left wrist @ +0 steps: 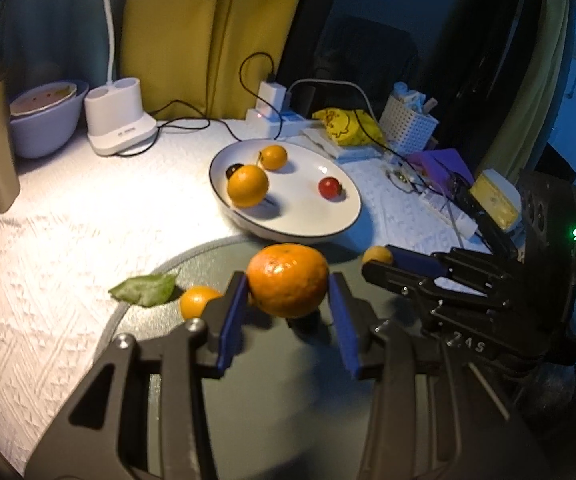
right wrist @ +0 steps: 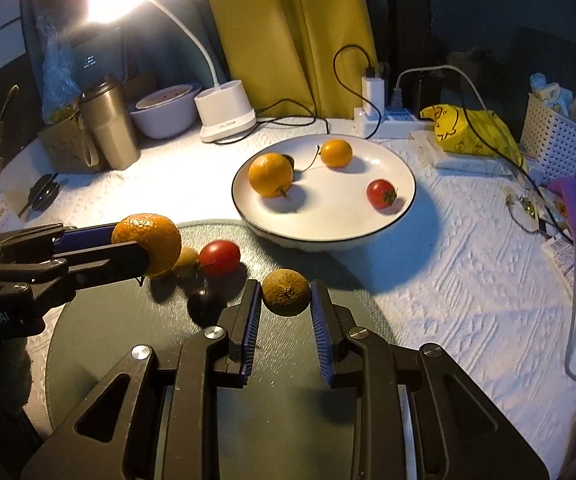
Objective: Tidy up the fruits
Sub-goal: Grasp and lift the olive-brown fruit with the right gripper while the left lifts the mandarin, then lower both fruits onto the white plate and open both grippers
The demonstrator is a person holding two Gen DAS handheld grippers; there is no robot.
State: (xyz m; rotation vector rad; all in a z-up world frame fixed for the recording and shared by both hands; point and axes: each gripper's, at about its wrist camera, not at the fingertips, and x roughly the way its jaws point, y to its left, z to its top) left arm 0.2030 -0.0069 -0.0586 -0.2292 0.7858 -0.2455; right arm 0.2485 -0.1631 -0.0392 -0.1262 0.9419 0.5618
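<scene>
My left gripper [left wrist: 290, 300] is shut on a large orange mandarin [left wrist: 288, 279] and holds it just above the dark round mat [left wrist: 248, 400]; it also shows in the right wrist view [right wrist: 148, 244]. My right gripper [right wrist: 286, 300] is shut on a small brownish round fruit [right wrist: 287, 292] at the mat's far edge. The white plate [right wrist: 368, 232] holds two oranges [right wrist: 271, 175] [right wrist: 337, 153], a dark cherry and a red tomato [right wrist: 381, 194]. On the mat lie a red tomato [right wrist: 220, 258], a dark fruit [right wrist: 204, 302] and a small yellow fruit [right wrist: 187, 258].
A green leaf [left wrist: 144, 289] lies at the mat's left edge. At the back stand a steel tumbler [right wrist: 110, 128], a bowl [right wrist: 164, 114], a lamp base [right wrist: 226, 114], a power strip with cables [right wrist: 384, 118], a yellow bag [right wrist: 472, 132] and a white basket [right wrist: 556, 136].
</scene>
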